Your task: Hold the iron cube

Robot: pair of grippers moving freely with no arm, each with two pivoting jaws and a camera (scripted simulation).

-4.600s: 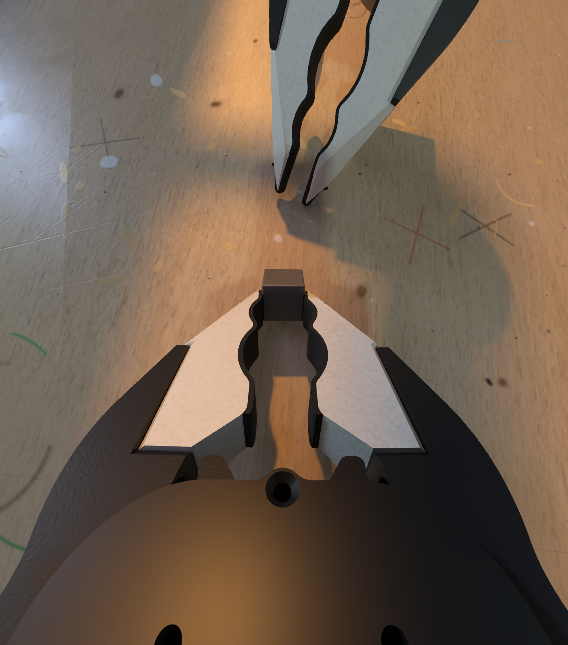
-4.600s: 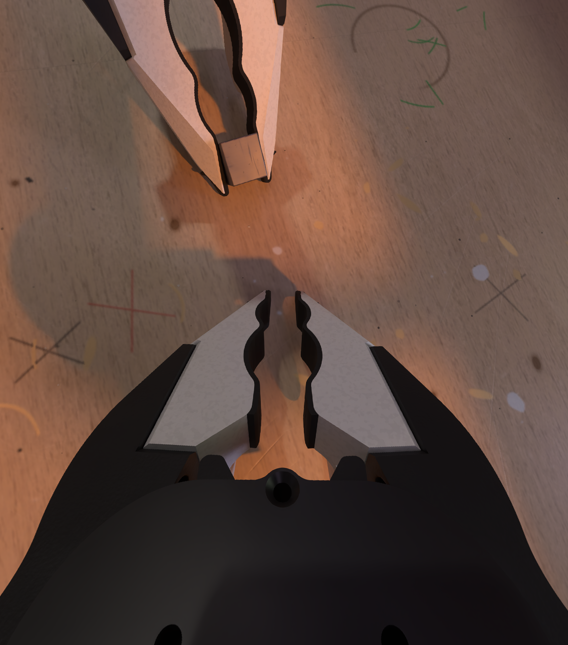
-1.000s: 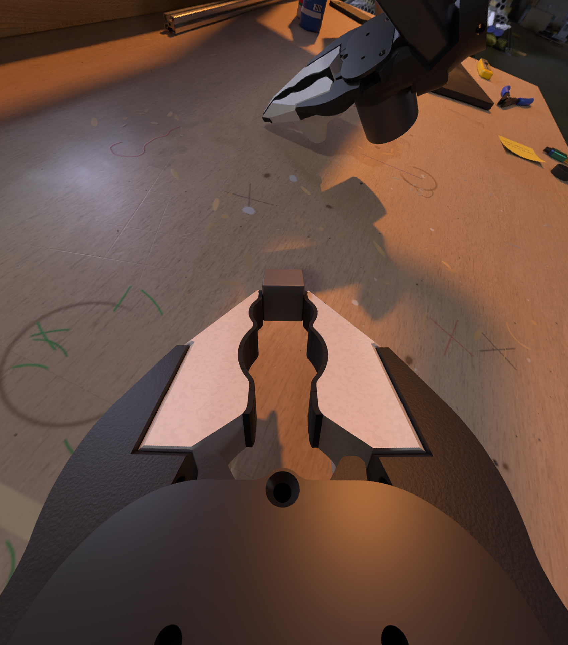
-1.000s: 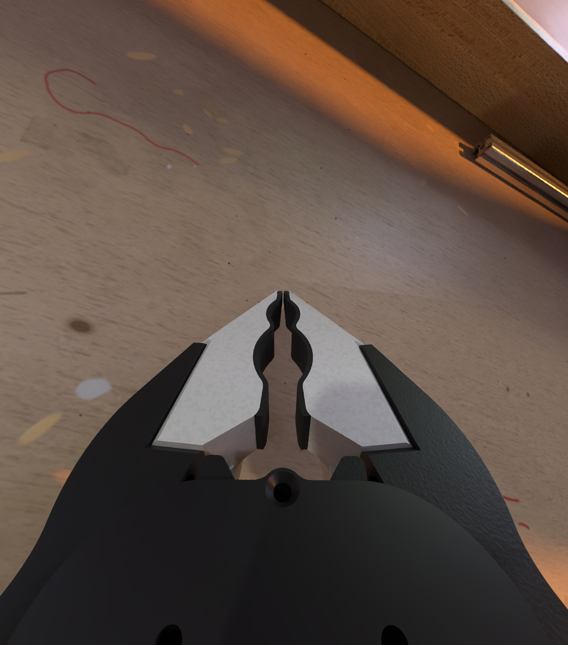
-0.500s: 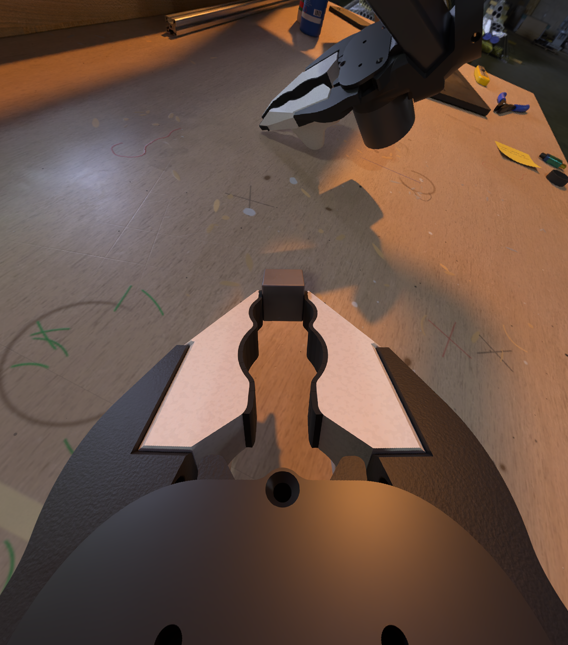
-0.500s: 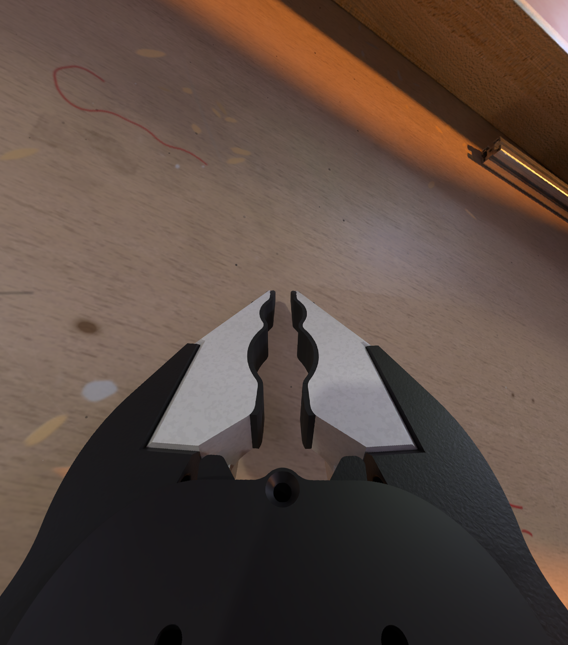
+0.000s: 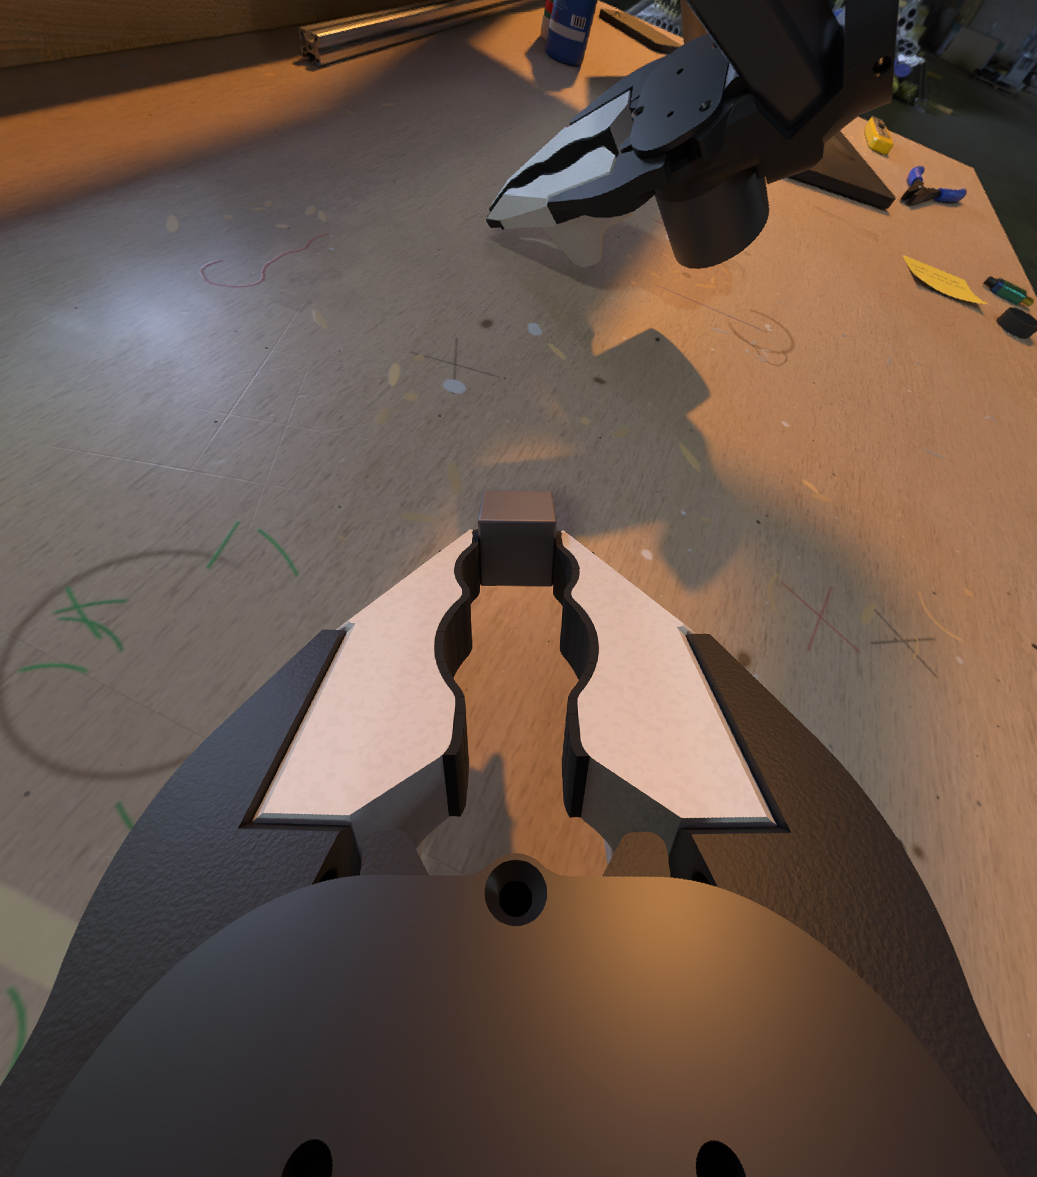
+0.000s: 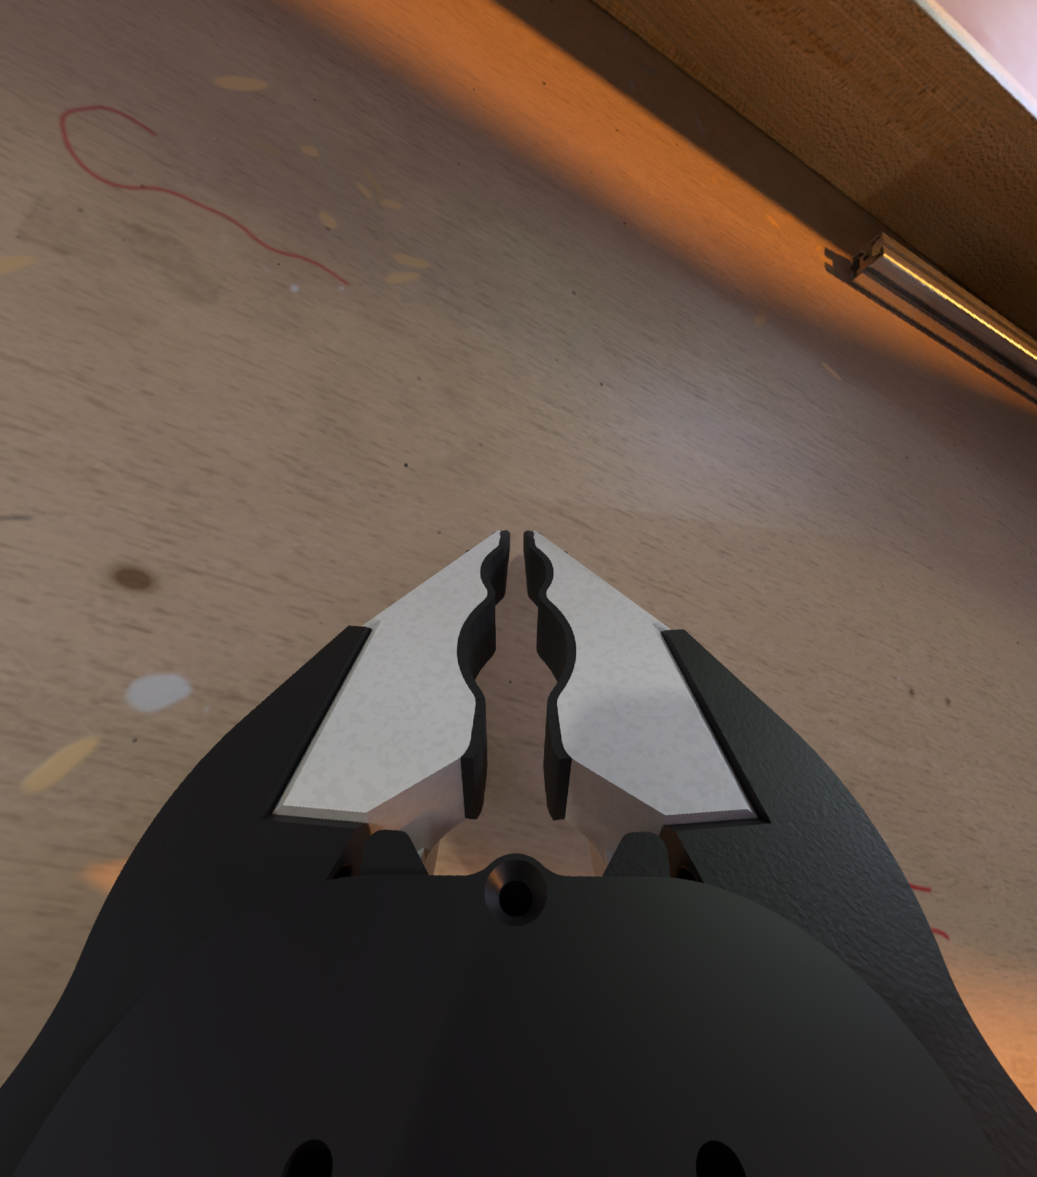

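Observation:
The iron cube (image 7: 516,554) is a small dark grey block pinched between the tips of my left gripper (image 7: 517,535), which holds it above the wooden table (image 7: 248,414). The jaws are shut on its two sides; its top and near face show. My right gripper (image 8: 516,535) is empty, its tips a narrow slit apart, and points at bare table near the back wall. It also shows in the left wrist view (image 7: 497,220), far behind the cube to the right, above the table.
An aluminium rail (image 7: 414,28) lies along the back wall and shows in the right wrist view (image 8: 974,344). A blue can (image 7: 567,32) stands at the back. A yellow note (image 7: 942,280), a black cap (image 7: 1019,321) and a blue clamp (image 7: 933,191) lie near the right edge.
Since 4.6 s ago my left gripper has risen with the cube and the right gripper has moved off toward the back wall. In the last second the right jaws opened slightly, then narrowed again.

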